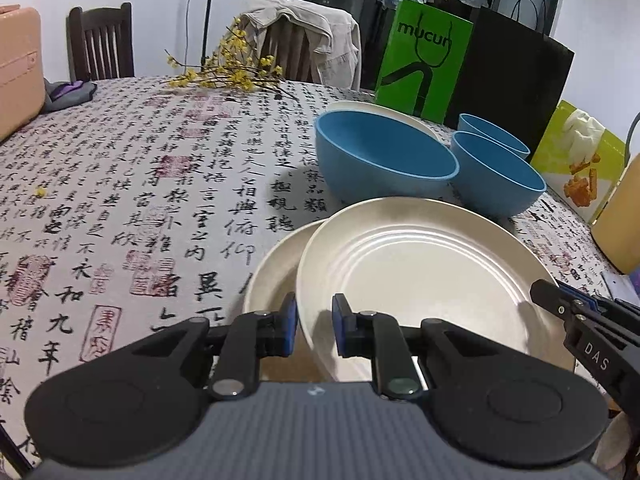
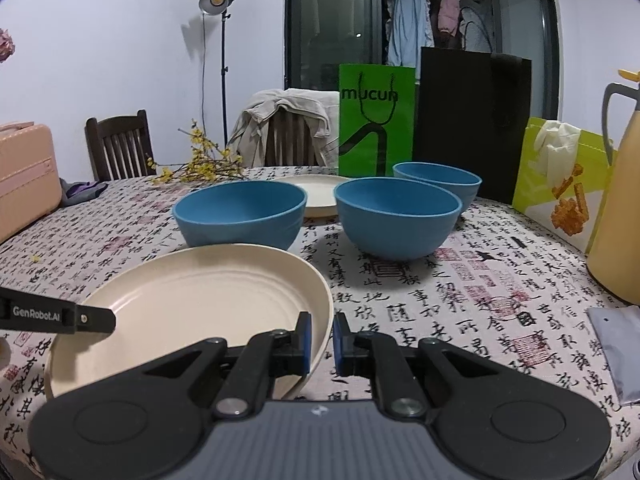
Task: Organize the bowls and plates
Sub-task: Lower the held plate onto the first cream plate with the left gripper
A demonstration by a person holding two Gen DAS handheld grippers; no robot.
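Note:
A cream plate (image 1: 424, 264) lies over a second cream plate (image 1: 272, 276), tilted. My left gripper (image 1: 314, 330) straddles its near left rim with a small gap at each pad. My right gripper (image 2: 321, 342) straddles its right rim (image 2: 320, 300) the same way; it also shows at the right of the left wrist view (image 1: 560, 304). Three blue bowls (image 2: 240, 212) (image 2: 396, 216) (image 2: 438, 180) stand behind, with a third cream plate (image 2: 316, 192) beyond them.
A green bag (image 2: 376, 120), a black bag (image 2: 472, 124) and a yellow-green bag (image 2: 560, 184) stand at the back. A yellow jug (image 2: 620, 200) is at the right, a pink case (image 2: 24, 176) at the left, yellow flowers (image 2: 200, 164) behind.

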